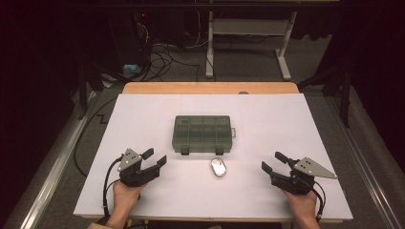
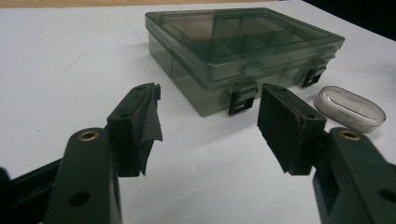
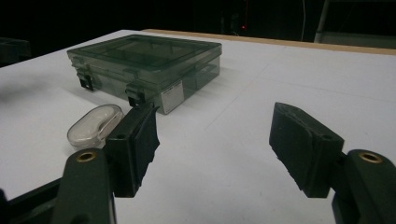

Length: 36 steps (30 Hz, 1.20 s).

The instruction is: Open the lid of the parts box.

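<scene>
Both grippers sit near the worktop's (image 1: pixel 143 114) front edge, the left gripper (image 1: pixel 154 159) and right gripper (image 1: pixel 271 162) each with jaws wide apart and nothing between them. Bare white surface lies all round them. Between them, just in front of a smoky translucent plastic organizer box (image 1: pixel 203 134), rests a small oval clear case (image 1: pixel 219 167), glossy and rounded. The box is rectangular, lid shut, with two dark latches on its near side. Its compartments' contents are hard to make out through the tinted lid.
</scene>
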Each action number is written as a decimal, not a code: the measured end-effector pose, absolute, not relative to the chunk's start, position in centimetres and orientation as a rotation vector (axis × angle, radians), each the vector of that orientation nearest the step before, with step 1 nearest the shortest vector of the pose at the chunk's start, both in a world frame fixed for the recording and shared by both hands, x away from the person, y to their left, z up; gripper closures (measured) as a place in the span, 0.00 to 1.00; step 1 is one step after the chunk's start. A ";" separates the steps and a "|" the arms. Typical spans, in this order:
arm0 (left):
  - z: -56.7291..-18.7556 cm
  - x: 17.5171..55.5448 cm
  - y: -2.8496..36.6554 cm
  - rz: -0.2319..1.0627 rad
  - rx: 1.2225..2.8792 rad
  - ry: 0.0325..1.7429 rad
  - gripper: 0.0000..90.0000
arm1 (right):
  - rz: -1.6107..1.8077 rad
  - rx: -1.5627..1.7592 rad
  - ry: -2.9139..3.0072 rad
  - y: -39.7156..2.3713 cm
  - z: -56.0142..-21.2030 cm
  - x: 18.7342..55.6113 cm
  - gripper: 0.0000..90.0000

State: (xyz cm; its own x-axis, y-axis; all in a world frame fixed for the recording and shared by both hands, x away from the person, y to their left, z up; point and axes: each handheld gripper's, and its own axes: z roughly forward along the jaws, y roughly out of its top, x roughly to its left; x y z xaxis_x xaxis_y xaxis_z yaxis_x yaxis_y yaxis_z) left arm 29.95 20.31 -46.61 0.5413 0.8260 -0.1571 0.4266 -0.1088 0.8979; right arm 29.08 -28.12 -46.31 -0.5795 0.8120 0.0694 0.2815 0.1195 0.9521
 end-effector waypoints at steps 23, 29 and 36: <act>-46.8 31.2 18.6 0.448 1.749 1.033 0.43 | 1.504 1.036 1.938 -25.8 -46.3 31.6 0.37; -46.9 31.5 18.3 0.453 1.738 1.030 0.43 | 1.503 1.027 1.955 -24.9 -46.5 32.1 0.39; -46.9 31.8 18.2 0.463 1.728 1.037 0.42 | 1.487 0.996 1.992 -23.5 -46.6 32.8 0.39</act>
